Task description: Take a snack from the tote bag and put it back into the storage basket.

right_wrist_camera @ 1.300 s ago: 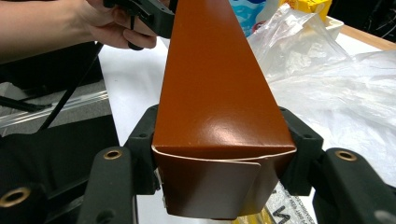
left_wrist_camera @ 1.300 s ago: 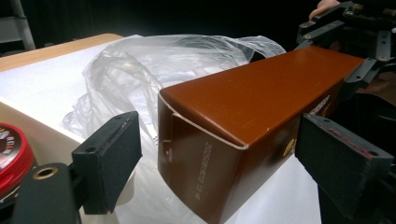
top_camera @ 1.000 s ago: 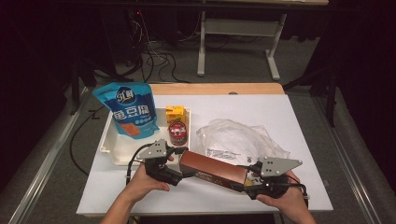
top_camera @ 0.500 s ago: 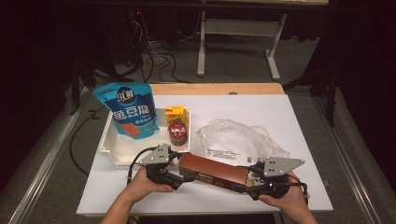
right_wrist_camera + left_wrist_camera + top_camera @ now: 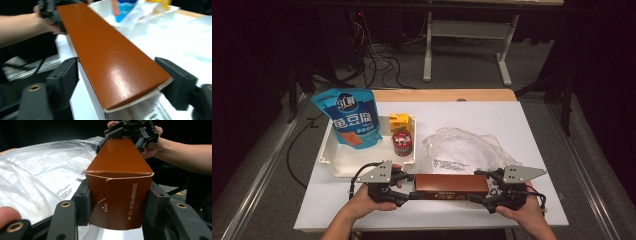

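Brown carton (image 5: 120, 195) stamped "20250819C1D 13:48", clamped by left tool (image 5: 120, 207)

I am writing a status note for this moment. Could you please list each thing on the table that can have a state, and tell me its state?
Brown box: closed, lying flat.
Left gripper: jaws just closing, pads against the box end.
Right gripper: jaws just opening, apart from the box.
Plastic bag: crumpled, lying flat.
Blue pouch: sealed, leaning in the tray.
White tray: holding goods.
Yellow carton: upright.
Small can: upright.
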